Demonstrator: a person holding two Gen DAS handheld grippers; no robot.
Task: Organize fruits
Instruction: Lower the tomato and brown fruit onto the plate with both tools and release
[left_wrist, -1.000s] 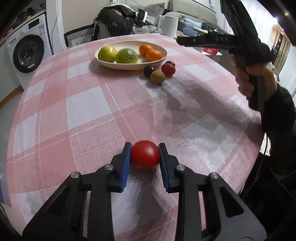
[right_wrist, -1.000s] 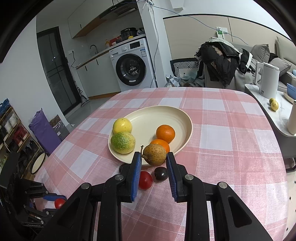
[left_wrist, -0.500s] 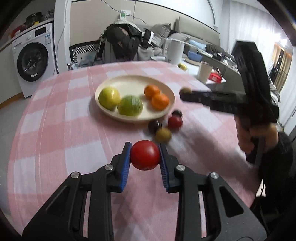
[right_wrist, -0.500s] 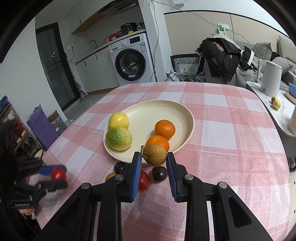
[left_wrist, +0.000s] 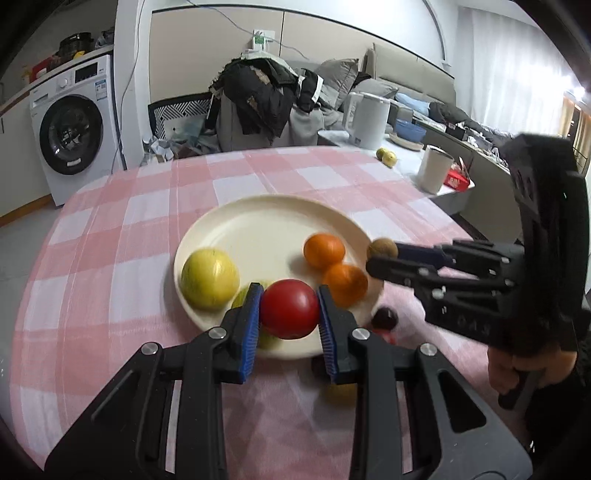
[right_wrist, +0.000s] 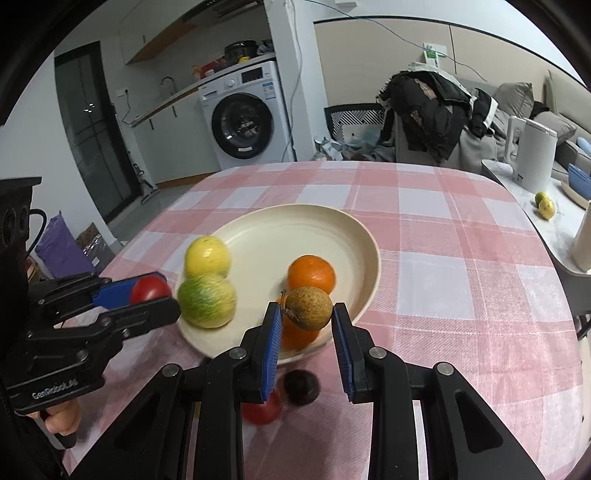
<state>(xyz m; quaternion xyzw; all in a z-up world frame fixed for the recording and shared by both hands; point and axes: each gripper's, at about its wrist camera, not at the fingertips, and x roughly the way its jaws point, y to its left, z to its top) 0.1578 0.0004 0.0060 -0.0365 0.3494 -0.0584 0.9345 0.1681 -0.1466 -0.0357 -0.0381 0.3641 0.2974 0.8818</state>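
Above the plate (left_wrist: 258, 221), the left tool (left_wrist: 290, 321) clamped a tomato (left_wrist: 290, 314); the right tool (right_wrist: 306, 332), beside it, clamped a brown fruit (right_wrist: 308, 307) over an orange (right_wrist: 295, 338).

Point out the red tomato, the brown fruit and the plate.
red tomato (left_wrist: 290, 314), left wrist view, centre of its skin.
brown fruit (right_wrist: 308, 308), right wrist view, middle of its body.
plate (right_wrist: 295, 236), right wrist view, bare inner surface.

A round red tomato (left_wrist: 290, 314) is pinched between blue pads above the near edge of a cream plate (right_wrist: 332, 236). A brown, rough-skinned fruit (right_wrist: 308, 307) with a short stem is held likewise over the plate's near rim. On the plate lie a yellow fruit (right_wrist: 207, 255), a green-yellow one (right_wrist: 206, 302) and two oranges (right_wrist: 311, 274) (one half hidden).
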